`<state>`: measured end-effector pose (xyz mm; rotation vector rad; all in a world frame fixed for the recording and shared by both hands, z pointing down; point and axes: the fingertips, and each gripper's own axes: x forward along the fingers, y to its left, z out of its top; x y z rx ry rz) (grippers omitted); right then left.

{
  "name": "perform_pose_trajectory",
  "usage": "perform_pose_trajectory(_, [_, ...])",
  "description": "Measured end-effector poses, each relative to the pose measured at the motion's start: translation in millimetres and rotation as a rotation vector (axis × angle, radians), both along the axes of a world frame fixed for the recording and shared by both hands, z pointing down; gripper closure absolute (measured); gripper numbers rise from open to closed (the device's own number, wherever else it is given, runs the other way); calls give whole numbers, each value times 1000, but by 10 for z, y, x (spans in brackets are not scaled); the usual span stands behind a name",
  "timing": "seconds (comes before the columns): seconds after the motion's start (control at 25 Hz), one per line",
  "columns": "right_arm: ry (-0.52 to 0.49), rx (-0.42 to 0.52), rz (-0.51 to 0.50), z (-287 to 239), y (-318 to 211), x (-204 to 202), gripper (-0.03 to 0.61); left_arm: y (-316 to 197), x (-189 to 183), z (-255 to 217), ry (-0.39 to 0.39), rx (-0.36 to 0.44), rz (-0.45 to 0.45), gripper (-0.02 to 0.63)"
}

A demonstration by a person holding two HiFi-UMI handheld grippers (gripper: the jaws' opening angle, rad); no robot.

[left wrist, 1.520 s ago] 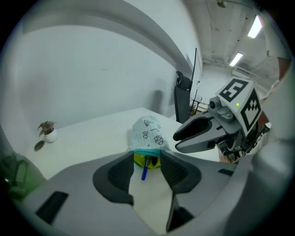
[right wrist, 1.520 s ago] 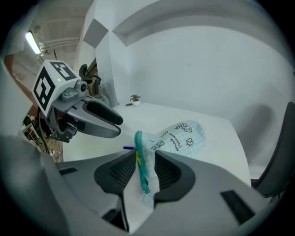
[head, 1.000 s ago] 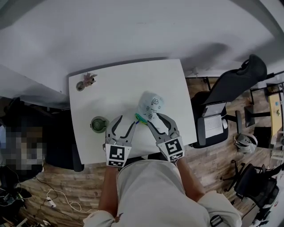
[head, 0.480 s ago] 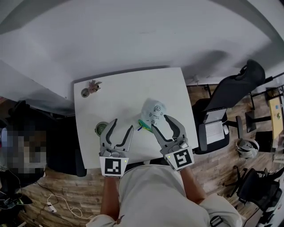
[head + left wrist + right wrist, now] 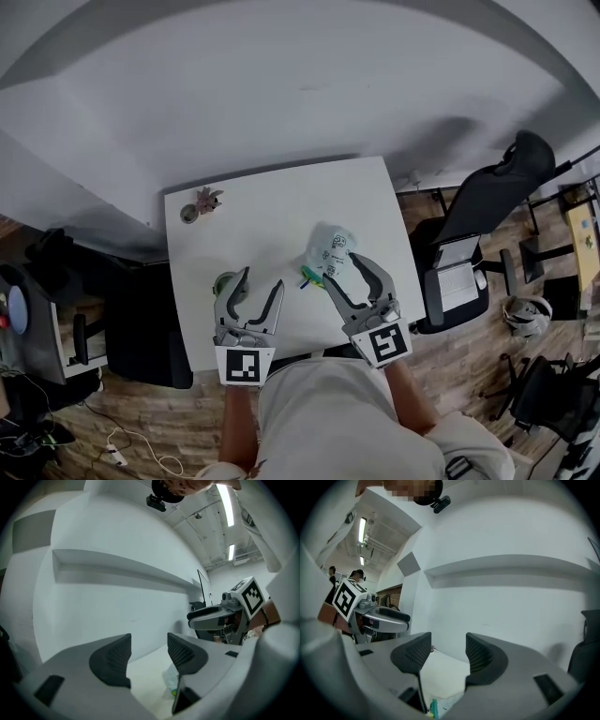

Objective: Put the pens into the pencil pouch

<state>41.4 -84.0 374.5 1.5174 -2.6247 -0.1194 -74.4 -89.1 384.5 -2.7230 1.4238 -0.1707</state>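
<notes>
A translucent printed pencil pouch lies on the white table, with green and blue pens poking out of its near end. My left gripper hovers above the table's near edge, left of the pouch, open and empty. To the right, my right gripper hangs over the pouch's near end, also open with nothing between its fingers. In the left gripper view the jaws frame the pouch below and the right gripper. The right gripper view shows a pen tip low down.
A green cup stands on the table just left of my left gripper, partly hidden by it. A small ornament sits at the far left corner. A black office chair stands to the right, a dark chair to the left. A white wall backs the table.
Both grippers have risen off the table and drawn back from the pouch toward the person. The right jaws have spread wider. The pouch stays on the table.
</notes>
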Motion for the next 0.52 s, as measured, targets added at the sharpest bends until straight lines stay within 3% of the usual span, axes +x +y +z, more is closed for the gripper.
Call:
perform_pose_trajectory(0.2, [19,-1,29,-15,-2,-41,351,-34,-29,-63,-43,42,52,374])
perform_pose_trajectory(0.36, [30,1,44,-36,11,-78,351,-82,-40,-135,-140,109,100,374])
perform_pose_trajectory(0.52, [25,6,52,-73,35,-83,351,-81,-86,-121,12,20,33,374])
